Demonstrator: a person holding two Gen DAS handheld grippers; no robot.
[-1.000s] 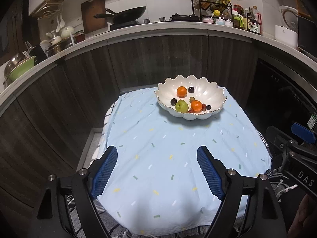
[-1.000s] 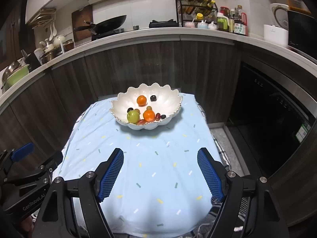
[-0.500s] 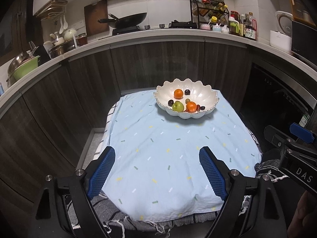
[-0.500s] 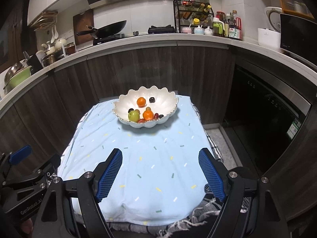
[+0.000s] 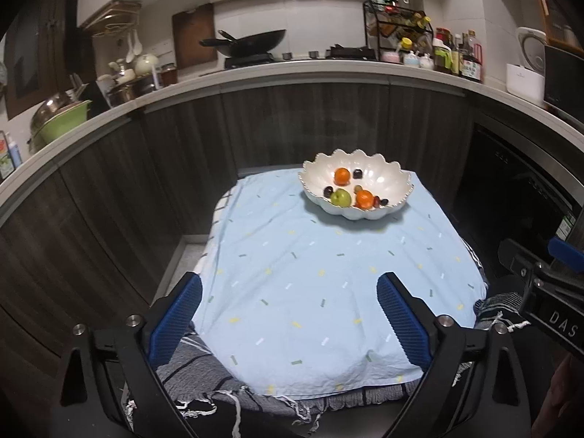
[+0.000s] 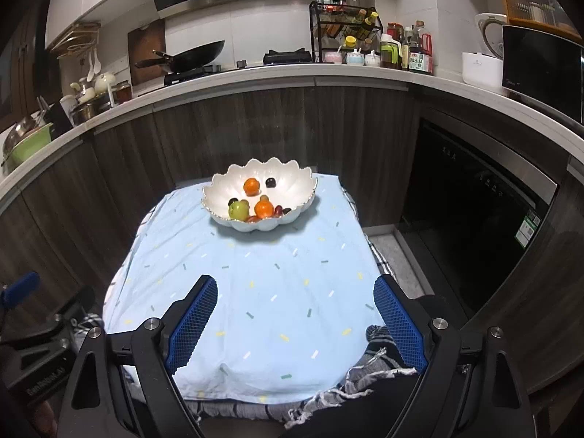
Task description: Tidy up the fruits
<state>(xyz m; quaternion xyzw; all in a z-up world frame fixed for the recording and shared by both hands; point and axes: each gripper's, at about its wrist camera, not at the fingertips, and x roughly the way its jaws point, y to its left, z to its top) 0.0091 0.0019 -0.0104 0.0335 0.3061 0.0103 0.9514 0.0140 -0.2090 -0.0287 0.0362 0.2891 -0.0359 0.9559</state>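
Observation:
A white scalloped bowl [image 5: 387, 179] [image 6: 292, 182] stands at the far end of a small table under a light blue cloth [image 5: 310, 273] [image 6: 262, 273]. In it lie two oranges [image 5: 342, 176] [image 6: 251, 186], a green apple [image 5: 341, 197] [image 6: 238, 210] and several small dark and red fruits [image 5: 357, 173]. My left gripper [image 5: 288, 323] is open and empty above the table's near edge. My right gripper [image 6: 295, 323] is open and empty too, also over the near edge. Both are well short of the bowl.
Dark wood cabinets and a white counter [image 5: 328, 73] curve behind the table, with a wok [image 5: 252, 42], a spice rack [image 5: 398, 33] and bottles. A dark dishwasher door [image 6: 474, 197] is at the right. A striped towel [image 5: 204, 376] hangs under the cloth's near edge.
Both grippers have drawn back and up from the table; the bowl looks smaller and farther, and the near edge of the cloth and the towel have come into view.

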